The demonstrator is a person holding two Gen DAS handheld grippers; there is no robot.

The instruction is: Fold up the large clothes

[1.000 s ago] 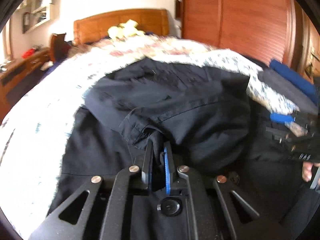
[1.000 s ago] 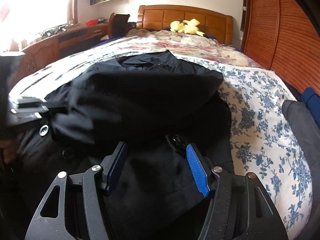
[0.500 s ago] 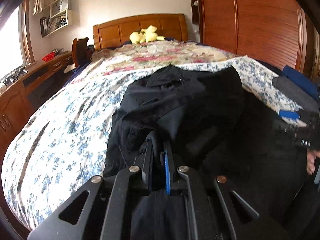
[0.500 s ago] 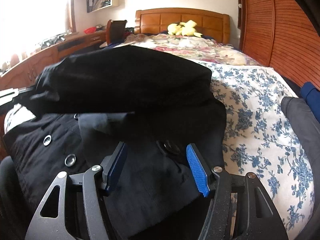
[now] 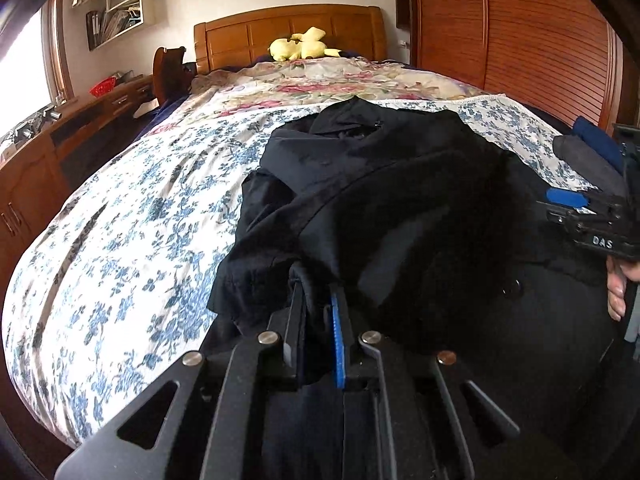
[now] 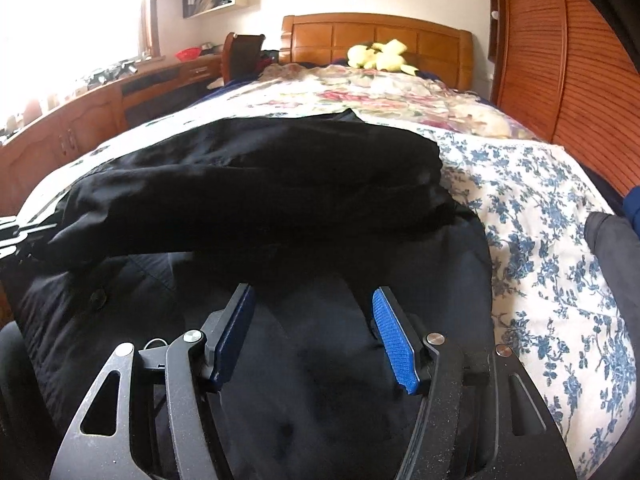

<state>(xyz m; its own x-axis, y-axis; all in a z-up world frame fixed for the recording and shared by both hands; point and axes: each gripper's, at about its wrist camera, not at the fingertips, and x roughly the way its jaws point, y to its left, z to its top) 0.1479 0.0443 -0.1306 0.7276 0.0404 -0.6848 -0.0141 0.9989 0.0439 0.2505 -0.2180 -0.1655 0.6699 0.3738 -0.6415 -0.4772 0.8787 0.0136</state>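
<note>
Two grippers work one black coat [image 5: 400, 208], which lies along the right side of the bed [image 5: 132, 216], its hem end at the foot edge nearest the person. The left gripper [image 5: 316, 300] has its fingers pinched together on a bunched fold of the coat's left edge, apparently to carry that side across the body of the garment. The right gripper [image 6: 312, 320] hovers over the near part of the coat with its blue pads [image 6: 394, 344] spread wide and nothing between them, probably waiting to pin or smooth the fold.
</note>
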